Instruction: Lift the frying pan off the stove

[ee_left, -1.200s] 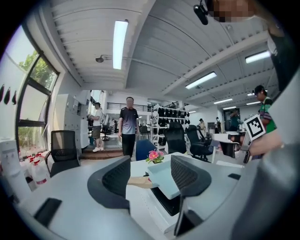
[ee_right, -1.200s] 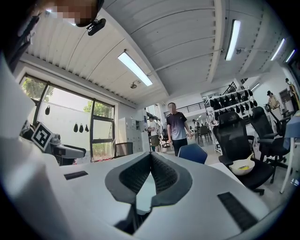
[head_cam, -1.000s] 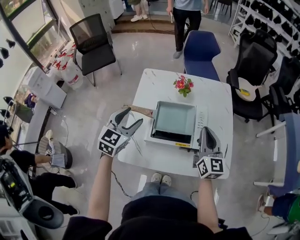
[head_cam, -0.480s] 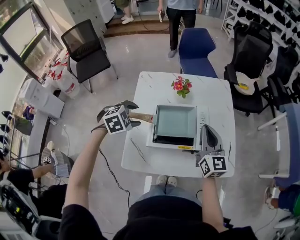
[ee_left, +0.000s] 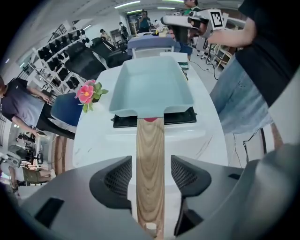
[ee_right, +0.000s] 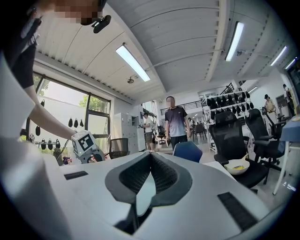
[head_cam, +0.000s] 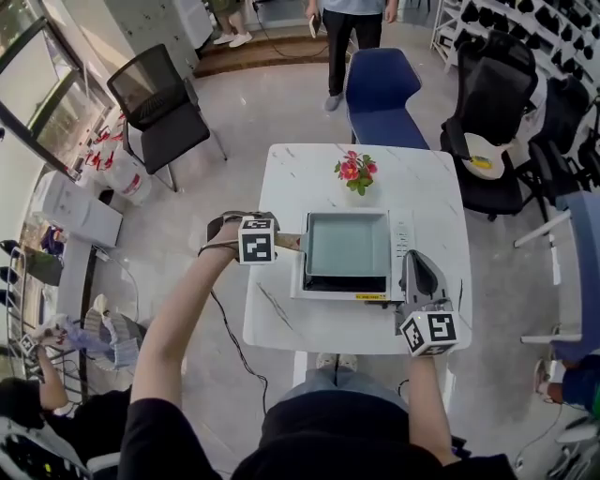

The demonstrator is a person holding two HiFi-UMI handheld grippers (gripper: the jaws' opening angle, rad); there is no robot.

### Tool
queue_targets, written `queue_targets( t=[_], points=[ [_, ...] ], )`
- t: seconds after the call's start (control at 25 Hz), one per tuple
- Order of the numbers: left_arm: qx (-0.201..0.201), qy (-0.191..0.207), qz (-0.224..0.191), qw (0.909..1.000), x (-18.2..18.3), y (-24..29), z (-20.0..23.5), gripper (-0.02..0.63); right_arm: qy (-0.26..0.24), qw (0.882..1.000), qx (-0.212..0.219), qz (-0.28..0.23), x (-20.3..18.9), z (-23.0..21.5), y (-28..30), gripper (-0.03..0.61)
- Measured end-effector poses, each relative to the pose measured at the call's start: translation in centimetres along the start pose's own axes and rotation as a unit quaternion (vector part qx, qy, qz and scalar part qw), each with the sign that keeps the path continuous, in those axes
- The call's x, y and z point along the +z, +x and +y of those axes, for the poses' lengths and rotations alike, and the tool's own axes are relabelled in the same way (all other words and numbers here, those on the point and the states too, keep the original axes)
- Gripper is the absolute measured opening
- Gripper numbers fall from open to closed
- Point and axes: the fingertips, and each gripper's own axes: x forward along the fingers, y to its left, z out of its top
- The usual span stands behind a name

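Note:
A square pale-teal frying pan (head_cam: 347,242) (ee_left: 151,86) sits on a white stove (head_cam: 342,286) with a black top (ee_left: 187,116) on the white table (head_cam: 281,319). Its wooden handle (head_cam: 289,242) (ee_left: 150,173) sticks out to the left. My left gripper (head_cam: 272,240) (ee_left: 151,176) straddles that handle; its jaws are closing, and a narrow gap shows between each pad (ee_left: 117,176) and the wood. My right gripper (head_cam: 419,267) (ee_right: 149,157) rests shut and empty at the stove's right front corner, pointing away across the room.
A small pot of pink flowers (head_cam: 353,172) (ee_left: 87,93) stands behind the stove. A blue chair (head_cam: 380,89) is at the table's far side and black chairs (head_cam: 492,89) at the right. A person (head_cam: 342,19) stands beyond.
My left gripper has swung from the table's front left corner over to the pan's handle and now straddles it. The right gripper has stayed where it was.

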Motion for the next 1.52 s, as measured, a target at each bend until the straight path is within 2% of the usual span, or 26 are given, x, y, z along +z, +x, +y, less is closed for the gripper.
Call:
queue_targets(
  t=[0.24, 0.36, 0.64, 0.84, 1.32, 1.52],
  points=[
    [-0.03, 0.02, 0.025, 0.9991, 0.2, 2.3, -0.3, 0.223, 0.006, 1.0, -0.007, 0.007, -0.1, -0.4, -0.1, 0.003],
    [-0.033, 0.017, 0.023, 0.999, 0.2, 2.8, -0.3, 0.136, 0.006, 1.0, -0.007, 0.007, -0.2, -0.4, -0.2, 0.003],
    [-0.043, 0.022, 0.027, 0.9985, 0.2, 3.4, -0.4, 0.036, 0.002, 1.0, -0.005, 0.012, -0.5, -0.2, -0.3, 0.003],
    [-0.049, 0.025, 0.027, 0.9981, 0.4, 3.3, -0.4, 0.021, 0.002, 1.0, -0.003, 0.013, -0.5, -0.4, -0.2, 0.003],
    [-0.031, 0.016, 0.016, 0.9993, 0.4, 3.2, -0.7, 0.015, 0.003, 1.0, -0.008, 0.011, -0.5, -0.8, -0.3, 0.003],
    [-0.017, -0.007, -0.018, 0.9997, 1.0, 2.5, -0.8, 0.015, 0.003, 1.0, -0.01, 0.008, -0.7, -1.3, -0.4, 0.003]
  ],
)
